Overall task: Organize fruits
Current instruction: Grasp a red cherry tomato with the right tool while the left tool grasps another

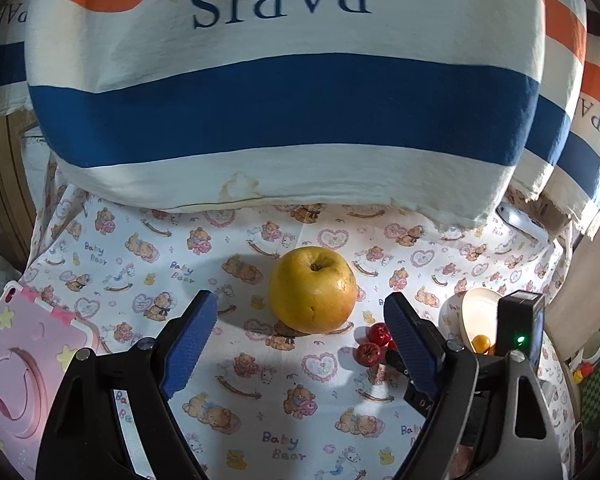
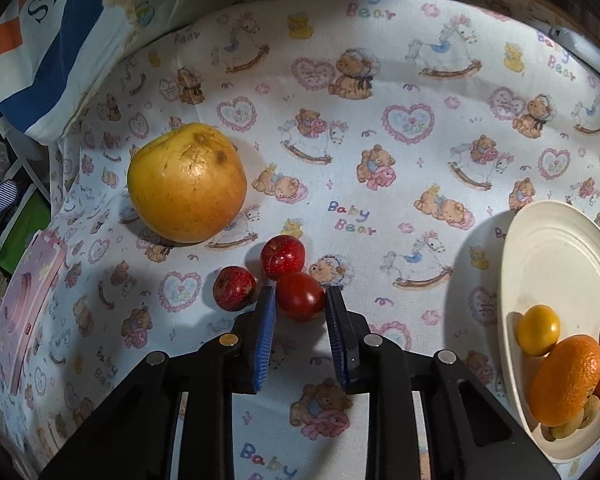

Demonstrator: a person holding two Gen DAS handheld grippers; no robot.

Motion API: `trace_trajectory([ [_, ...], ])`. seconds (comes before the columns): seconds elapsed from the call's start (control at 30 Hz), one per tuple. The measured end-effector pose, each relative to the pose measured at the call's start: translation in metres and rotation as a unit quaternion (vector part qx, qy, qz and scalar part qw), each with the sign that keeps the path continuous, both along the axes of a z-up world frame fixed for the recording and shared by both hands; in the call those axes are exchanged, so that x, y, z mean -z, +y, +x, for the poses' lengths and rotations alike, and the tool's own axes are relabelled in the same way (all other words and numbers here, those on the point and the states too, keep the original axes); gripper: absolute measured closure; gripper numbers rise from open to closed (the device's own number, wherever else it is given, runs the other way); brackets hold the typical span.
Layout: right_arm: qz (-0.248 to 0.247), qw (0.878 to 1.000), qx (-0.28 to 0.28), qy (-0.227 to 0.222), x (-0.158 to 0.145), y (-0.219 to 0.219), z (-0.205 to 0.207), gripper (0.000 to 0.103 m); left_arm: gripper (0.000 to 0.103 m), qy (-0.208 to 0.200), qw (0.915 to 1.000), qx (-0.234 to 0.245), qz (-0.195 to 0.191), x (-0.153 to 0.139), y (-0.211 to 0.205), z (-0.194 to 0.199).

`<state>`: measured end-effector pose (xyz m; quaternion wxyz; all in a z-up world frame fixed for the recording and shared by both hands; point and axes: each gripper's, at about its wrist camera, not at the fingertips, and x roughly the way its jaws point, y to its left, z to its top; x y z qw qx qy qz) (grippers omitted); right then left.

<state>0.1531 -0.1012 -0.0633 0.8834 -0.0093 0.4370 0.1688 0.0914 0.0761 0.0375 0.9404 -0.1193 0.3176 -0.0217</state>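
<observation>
On the bear-print cloth (image 2: 380,80), the right gripper (image 2: 300,300) pinches a smooth, glossy red fruit (image 2: 300,296) (two speckled ones touch it), near the blemished yellow apple (image 2: 187,182); the left gripper (image 1: 300,320) gapes, empty.

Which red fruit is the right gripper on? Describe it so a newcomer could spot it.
Start at the big yellow apple on the bear-print cloth; three small red fruits cluster just below it. The target is the smooth red fruit between the right gripper pads, nearest the camera; its neighbours lie free.
</observation>
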Motion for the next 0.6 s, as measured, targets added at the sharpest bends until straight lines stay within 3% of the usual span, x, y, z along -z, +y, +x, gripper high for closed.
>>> trace_trajectory([
  [0.3,-0.003,0.999,0.009,-0.048,-0.024,-0.035,-0.027,0.077,0.02,0.01,0.9991,0.039,0.015,0.014,-0.021,0.01],
  [0.47,0.0,0.997,0.021,-0.071,-0.031,-0.06,-0.045,0.077,0.034,0.036,0.9948,0.095,-0.008,0.037,-0.042,0.024],
  [0.6,0.008,0.995,0.026,-0.092,-0.036,-0.07,-0.051,0.077,0.048,0.063,0.99,0.126,-0.004,0.054,-0.061,0.032],
])
